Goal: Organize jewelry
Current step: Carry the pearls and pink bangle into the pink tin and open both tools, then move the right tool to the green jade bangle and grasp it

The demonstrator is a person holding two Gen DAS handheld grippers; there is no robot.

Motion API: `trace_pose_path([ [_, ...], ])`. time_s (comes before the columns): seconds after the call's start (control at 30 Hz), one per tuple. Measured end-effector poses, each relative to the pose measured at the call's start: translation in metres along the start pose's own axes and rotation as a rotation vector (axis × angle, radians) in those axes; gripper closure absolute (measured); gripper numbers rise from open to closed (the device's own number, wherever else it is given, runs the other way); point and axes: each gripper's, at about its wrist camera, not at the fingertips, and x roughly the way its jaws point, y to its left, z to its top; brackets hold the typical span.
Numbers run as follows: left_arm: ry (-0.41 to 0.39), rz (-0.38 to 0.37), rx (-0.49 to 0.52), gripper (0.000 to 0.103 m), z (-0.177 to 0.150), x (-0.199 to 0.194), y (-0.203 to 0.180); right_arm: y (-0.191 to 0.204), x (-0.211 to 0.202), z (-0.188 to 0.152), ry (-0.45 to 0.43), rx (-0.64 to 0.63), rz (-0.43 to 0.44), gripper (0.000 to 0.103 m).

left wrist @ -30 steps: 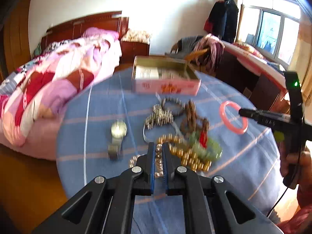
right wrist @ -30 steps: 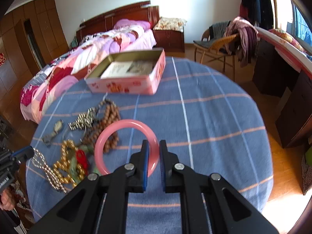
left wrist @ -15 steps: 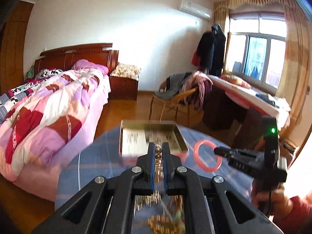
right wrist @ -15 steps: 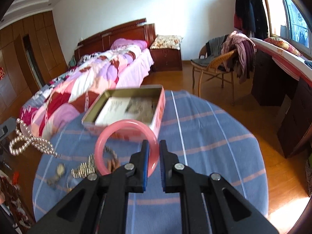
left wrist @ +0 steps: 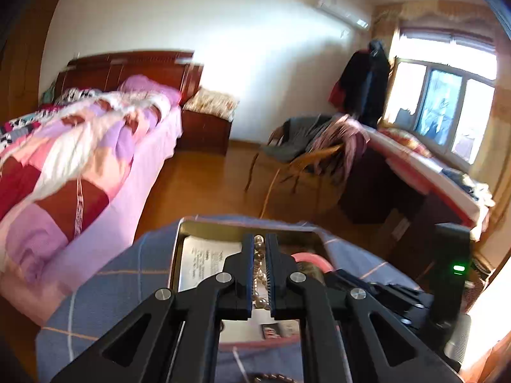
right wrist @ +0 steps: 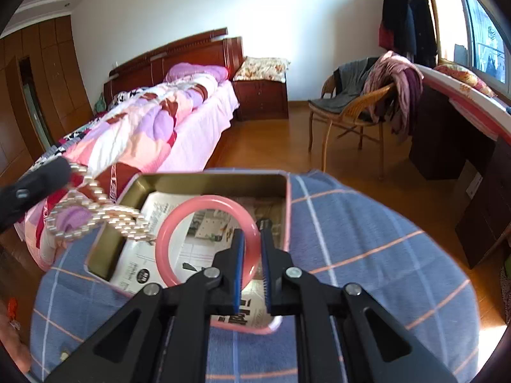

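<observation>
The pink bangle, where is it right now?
In the right wrist view the pink bangle is pinched in the right claw, hanging over the open tin, with the pearls dangling to its left.

Each black claw [right wrist: 252, 261] has blue ribbed pads [right wrist: 239, 265] and silver screws.

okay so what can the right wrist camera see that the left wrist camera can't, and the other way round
Right wrist only: the pearl necklace dangling in loops over the tin's left side, and the whole pink bangle clamped in the right gripper.
Left wrist only: the beads pinched inside the left gripper, and the wall air conditioner.
Both: the open tin on the blue checked tablecloth, the bed and the chair.
</observation>
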Motion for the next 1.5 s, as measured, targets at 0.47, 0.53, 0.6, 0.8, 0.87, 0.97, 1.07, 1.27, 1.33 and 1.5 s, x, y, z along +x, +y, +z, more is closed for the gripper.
trace_pose_path([
  [0.47, 0.157, 0.189, 0.057, 0.092, -0.025, 0.047, 0.009, 0.003, 0.012, -0.004, -0.023, -0.049, 0.011, 0.075],
  [0.53, 0.164, 0.198, 0.049, 0.065, -0.025, 0.043, 0.006, 0.002, 0.005, -0.003, -0.053, -0.036, 0.022, 0.060],
  [0.6, 0.136, 0.218, 0.044, 0.046, -0.022, 0.031, 0.004, 0.002, -0.006, 0.001, -0.090, -0.028, 0.012, 0.050],
  [0.8, 0.109, 0.287, 0.082, 0.044, -0.017, -0.002, -0.002, -0.004, -0.030, 0.002, -0.081, -0.006, -0.018, 0.050],
  [0.87, 0.119, 0.300, 0.080, 0.044, -0.022, -0.012, -0.002, -0.008, -0.035, -0.004, -0.057, 0.006, -0.019, 0.050],
  [0.97, 0.145, 0.311, 0.054, 0.044, -0.039, -0.031, -0.001, -0.015, -0.045, -0.018, -0.021, 0.014, -0.034, 0.050],
  [1.07, 0.160, 0.339, 0.035, 0.044, -0.053, -0.046, 0.000, -0.024, -0.054, -0.033, 0.014, 0.031, -0.034, 0.050],
  [1.27, 0.179, 0.344, -0.011, 0.044, -0.078, -0.075, 0.002, -0.034, -0.075, -0.054, 0.051, 0.062, -0.024, 0.050],
  [1.33, 0.183, 0.347, -0.027, 0.044, -0.086, -0.085, 0.003, -0.034, -0.083, -0.061, 0.053, 0.061, -0.019, 0.050],
  [1.5, 0.174, 0.362, -0.041, 0.044, -0.102, -0.113, 0.016, -0.029, -0.099, -0.074, 0.057, 0.027, -0.005, 0.050],
])
